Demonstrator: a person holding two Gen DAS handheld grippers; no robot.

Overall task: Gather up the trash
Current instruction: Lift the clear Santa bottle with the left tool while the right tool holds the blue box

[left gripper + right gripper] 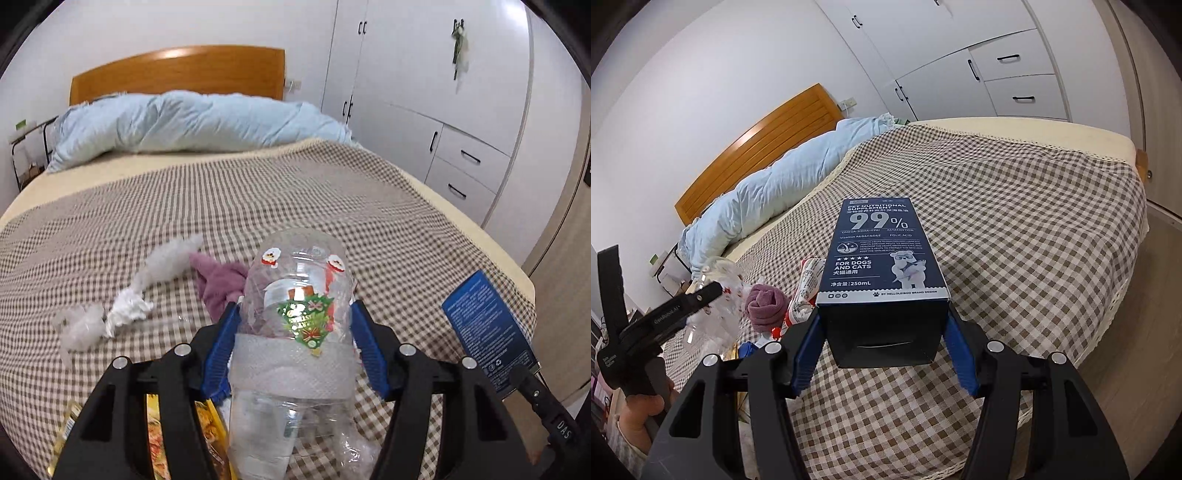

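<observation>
My left gripper point(293, 332) is shut on a clear plastic bottle point(295, 306) with Christmas stickers, held above the checked bed cover point(258, 199). My right gripper point(882, 332) is shut on a dark blue pet supplement box point(882, 251), also held over the bed; the box shows at the right of the left wrist view point(487, 332). On the bed lie crumpled white tissues point(129, 306), clear plastic wrap point(79, 328), a purple cloth point(221, 280) and a white and red tube point(807, 284). A yellow snack wrapper point(210, 424) lies under the left gripper.
A light blue duvet point(192, 122) is heaped by the wooden headboard point(177, 70). White wardrobes with drawers point(461, 110) stand beyond the bed's right side. The bed's foot edge point(1123, 258) drops to a wooden floor point(1156, 295).
</observation>
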